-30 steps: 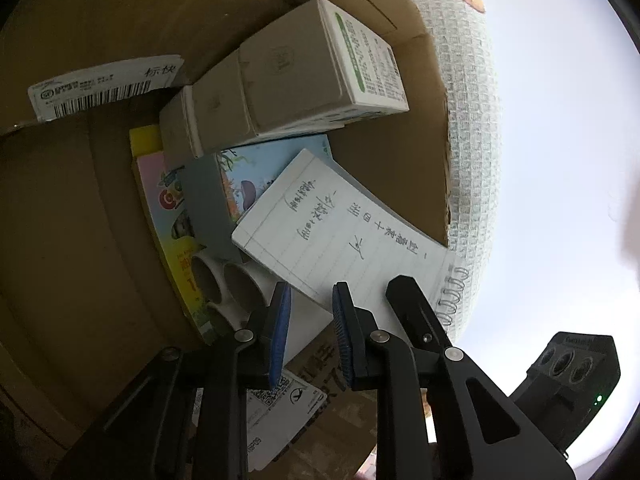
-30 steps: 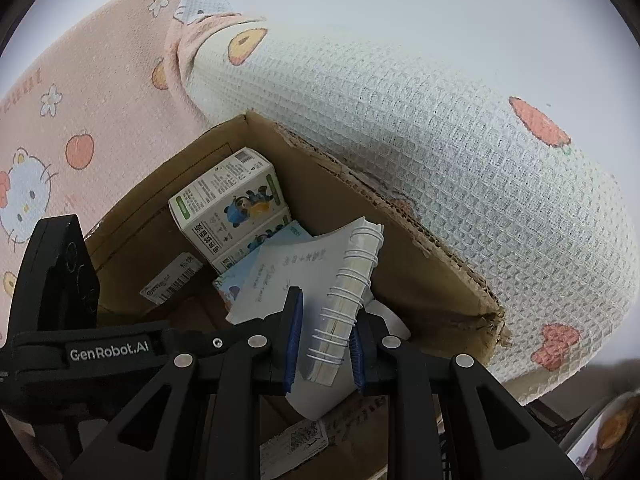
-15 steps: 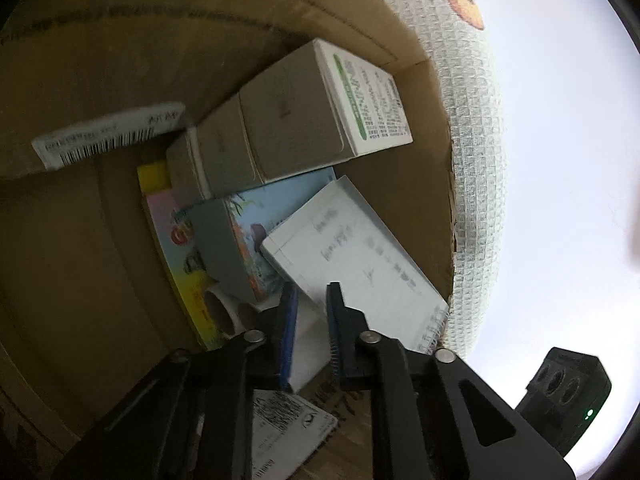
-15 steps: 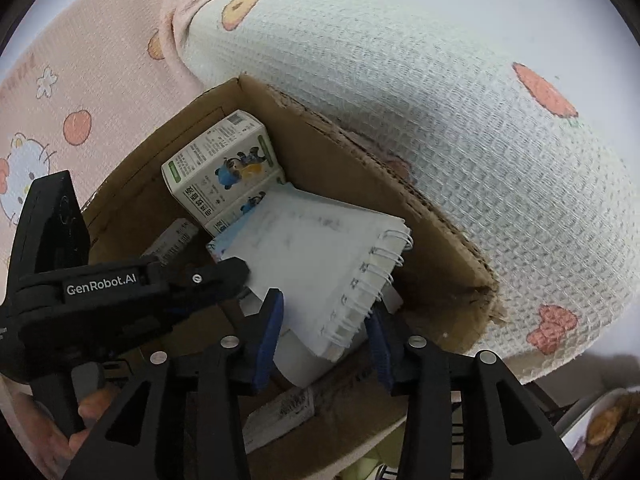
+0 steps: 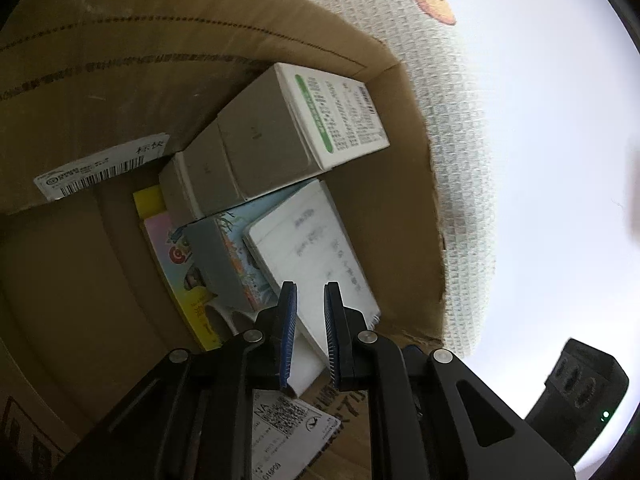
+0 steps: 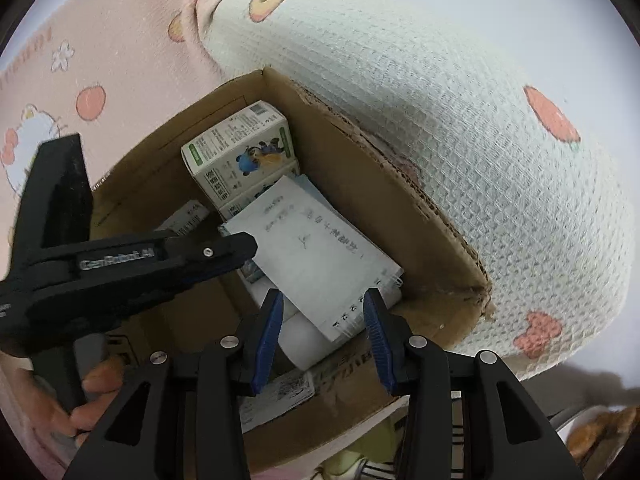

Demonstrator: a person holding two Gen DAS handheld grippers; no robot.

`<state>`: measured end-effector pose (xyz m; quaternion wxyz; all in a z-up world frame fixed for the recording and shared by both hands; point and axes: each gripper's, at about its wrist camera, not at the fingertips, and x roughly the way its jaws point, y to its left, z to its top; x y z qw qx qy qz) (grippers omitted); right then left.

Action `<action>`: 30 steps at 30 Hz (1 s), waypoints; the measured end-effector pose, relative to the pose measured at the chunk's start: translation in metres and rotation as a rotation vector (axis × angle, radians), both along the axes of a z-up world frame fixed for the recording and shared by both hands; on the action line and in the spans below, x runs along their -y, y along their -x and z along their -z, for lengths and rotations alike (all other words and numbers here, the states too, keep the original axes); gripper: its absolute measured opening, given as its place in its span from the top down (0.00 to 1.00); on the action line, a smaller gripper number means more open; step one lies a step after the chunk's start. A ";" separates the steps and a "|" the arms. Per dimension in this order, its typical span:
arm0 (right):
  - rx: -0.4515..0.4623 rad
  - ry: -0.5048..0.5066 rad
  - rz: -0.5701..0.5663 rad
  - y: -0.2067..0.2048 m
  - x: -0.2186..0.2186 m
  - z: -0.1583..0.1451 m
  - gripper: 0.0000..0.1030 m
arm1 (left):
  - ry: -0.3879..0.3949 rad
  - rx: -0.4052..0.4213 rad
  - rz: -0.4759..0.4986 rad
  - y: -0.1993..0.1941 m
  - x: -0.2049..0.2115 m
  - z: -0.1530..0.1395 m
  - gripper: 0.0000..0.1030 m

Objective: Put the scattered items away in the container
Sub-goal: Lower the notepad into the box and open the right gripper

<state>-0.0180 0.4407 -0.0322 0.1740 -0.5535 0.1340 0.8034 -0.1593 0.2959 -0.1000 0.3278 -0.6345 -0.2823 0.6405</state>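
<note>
We find the spiral notepad [image 6: 316,256] lying flat inside the cardboard box [image 6: 404,216], on top of the other contents, its wire binding toward the near end. Handwriting crosses its lined page; we cannot read it.

Just beyond it, against the far corner, stand two white-and-green cartons [image 6: 240,156] with a blue cartoon figure and small print too fine to make out. Under the notepad we see a pale blue illustrated book [image 5: 236,248], and left of that a yellow-edged booklet [image 5: 176,256] with a red emblem. A white roll [image 6: 304,340] pokes out beneath the notepad's near edge.

The right gripper [image 6: 324,340] hangs over the binding end, jaws apart on either side of the notepad's corner, and we see no pad pressing it. The left gripper [image 5: 308,332] reaches in from the left over the notepad, jaws drawn nearly together with only a narrow gap; nothing is clamped between them. In the right view its arm reads "GenRobot.AI", with a hand [image 6: 80,404] on the handle.

A barcode sticker [image 5: 100,168] sits on the left inner wall; a shipping label [image 5: 280,420] marked "NA" sits on the near flap.

A white waffle-weave blanket [image 6: 460,140] with orange and pink prints crowds the box's right wall; a pink cartoon-print sheet [image 6: 100,60] lies beyond.
</note>
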 end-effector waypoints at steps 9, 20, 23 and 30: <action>0.059 -0.096 -0.159 0.007 0.024 0.007 0.66 | 0.019 0.041 0.014 -0.005 -0.003 0.008 0.86; 0.162 -0.112 -0.191 0.025 0.018 0.038 0.72 | -0.002 0.049 0.004 0.018 -0.039 0.019 0.86; 0.157 -0.120 -0.180 0.028 0.014 0.038 0.72 | 0.003 0.045 0.002 0.018 -0.042 0.017 0.87; 0.130 -0.081 -0.157 0.013 0.010 0.029 0.71 | 0.025 0.035 -0.018 0.016 -0.024 0.009 0.85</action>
